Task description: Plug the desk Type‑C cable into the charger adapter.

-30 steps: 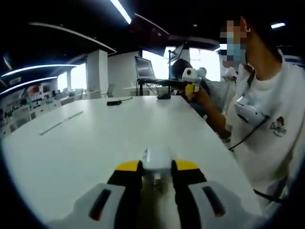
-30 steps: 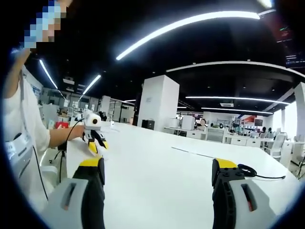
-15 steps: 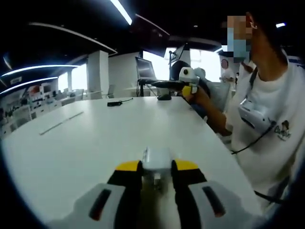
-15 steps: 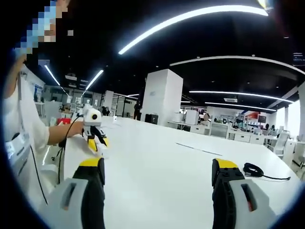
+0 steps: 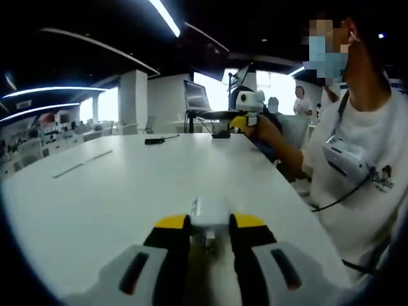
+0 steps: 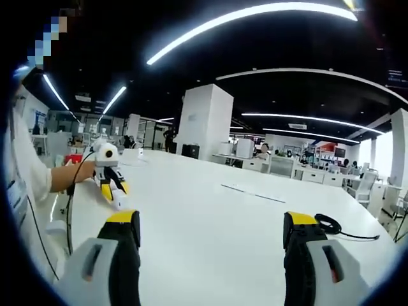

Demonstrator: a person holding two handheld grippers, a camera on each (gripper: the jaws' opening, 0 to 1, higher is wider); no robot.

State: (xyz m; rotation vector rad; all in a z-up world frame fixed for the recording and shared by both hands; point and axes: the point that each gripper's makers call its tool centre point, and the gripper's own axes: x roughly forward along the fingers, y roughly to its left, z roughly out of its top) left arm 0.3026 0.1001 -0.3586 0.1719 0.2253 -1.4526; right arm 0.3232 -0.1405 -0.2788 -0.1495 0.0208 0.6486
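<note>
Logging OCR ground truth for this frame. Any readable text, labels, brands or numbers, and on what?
No text can be read.
Charger adapter, clamped in the left gripper: white face, no legible marking.
Person's white shirt: small chest emblem, too blurred to read.
Monitor beyond the white table: screen unreadable.
Coiled black cable near the open right gripper: no label visible.

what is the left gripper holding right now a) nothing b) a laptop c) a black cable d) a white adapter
d: in the left gripper view the left gripper has its jaws shut on the white adapter; the black cable lies coiled on the table, beyond the open right gripper.
</note>
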